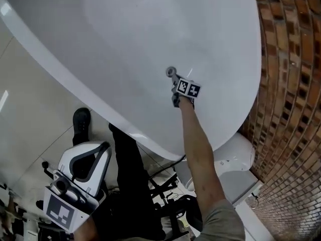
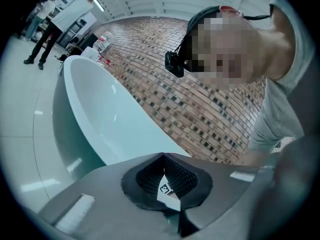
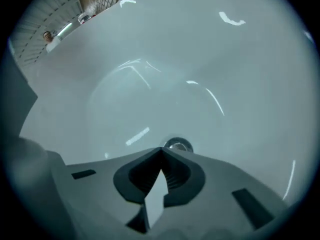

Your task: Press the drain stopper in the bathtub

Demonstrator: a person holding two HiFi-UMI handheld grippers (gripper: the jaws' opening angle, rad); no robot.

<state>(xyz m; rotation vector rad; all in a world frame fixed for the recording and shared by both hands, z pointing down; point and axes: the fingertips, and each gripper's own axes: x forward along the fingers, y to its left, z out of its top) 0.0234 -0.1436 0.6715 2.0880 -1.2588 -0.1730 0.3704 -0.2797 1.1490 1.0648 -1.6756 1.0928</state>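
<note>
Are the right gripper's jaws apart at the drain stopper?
No, the right gripper has its jaw tips pressed together, right beside the drain stopper.

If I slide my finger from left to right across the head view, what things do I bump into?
Left gripper → right gripper, its tips by the drain stopper inside the bathtub → brick wall.

Smooth bathtub (image 1: 125,39) basin gives room all round your right gripper (image 1: 174,77); only the drain stopper (image 1: 171,71) sits just past its tips. Brick wall (image 1: 293,84) hugs one side; tiled floor (image 1: 30,99) opens opposite.
</note>
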